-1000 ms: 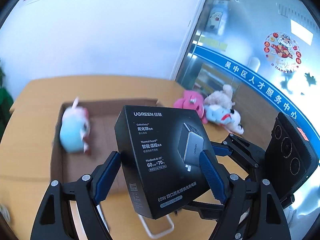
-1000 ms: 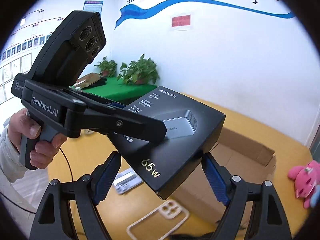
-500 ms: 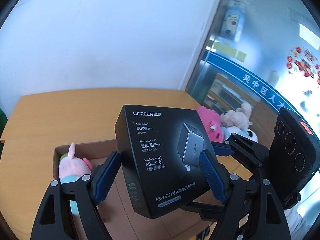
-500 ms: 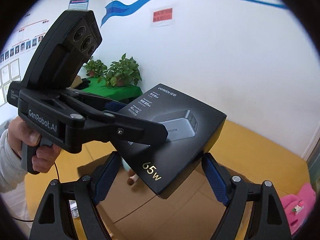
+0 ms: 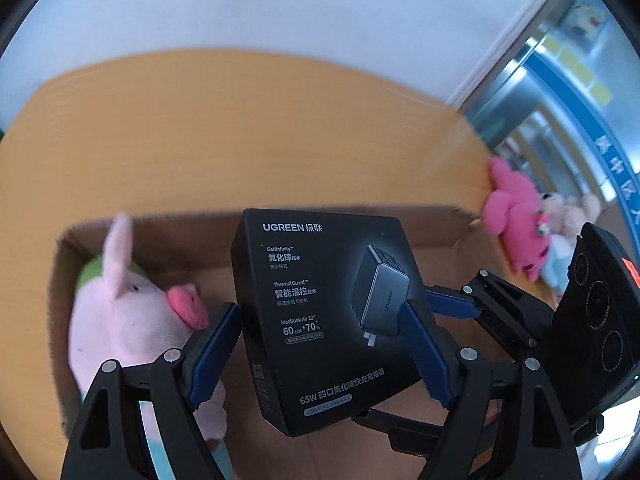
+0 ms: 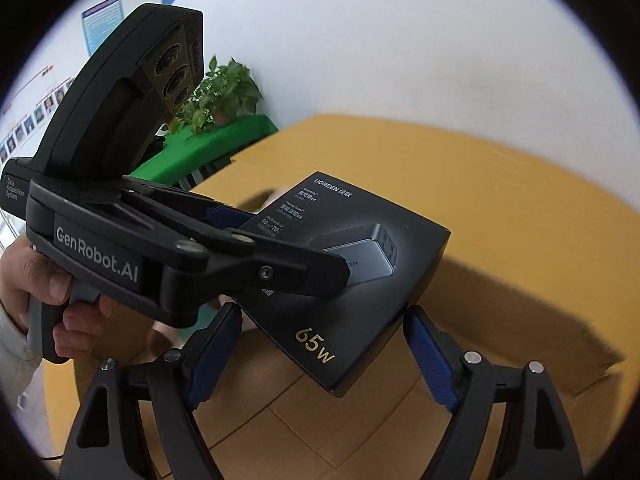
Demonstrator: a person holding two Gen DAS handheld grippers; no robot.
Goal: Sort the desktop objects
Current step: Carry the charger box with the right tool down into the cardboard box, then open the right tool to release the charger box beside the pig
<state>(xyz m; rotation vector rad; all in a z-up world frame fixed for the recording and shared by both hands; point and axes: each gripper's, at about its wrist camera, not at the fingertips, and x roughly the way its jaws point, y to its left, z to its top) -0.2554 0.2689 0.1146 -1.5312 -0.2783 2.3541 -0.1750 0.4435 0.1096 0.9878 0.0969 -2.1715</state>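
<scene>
A black UGREEN charger box (image 5: 324, 312) is held between both grippers, low over the open cardboard box (image 5: 160, 232). My left gripper (image 5: 320, 348) is shut on the charger box by its sides. My right gripper (image 6: 320, 356) is shut on the same charger box (image 6: 352, 276) from the other side; its fingers (image 5: 452, 304) show in the left wrist view. A pink plush pig (image 5: 128, 320) lies inside the cardboard box (image 6: 520, 320) at its left end.
The cardboard box sits on an orange table (image 5: 240, 132) against a white wall. A pink plush toy (image 5: 516, 216) and other plush toys (image 5: 568, 208) lie on the table right of the box. A green table with a plant (image 6: 224, 96) stands beyond.
Both grippers have carried the charger box forward and down over the cardboard box; the box floor and the plush pig are now much closer.
</scene>
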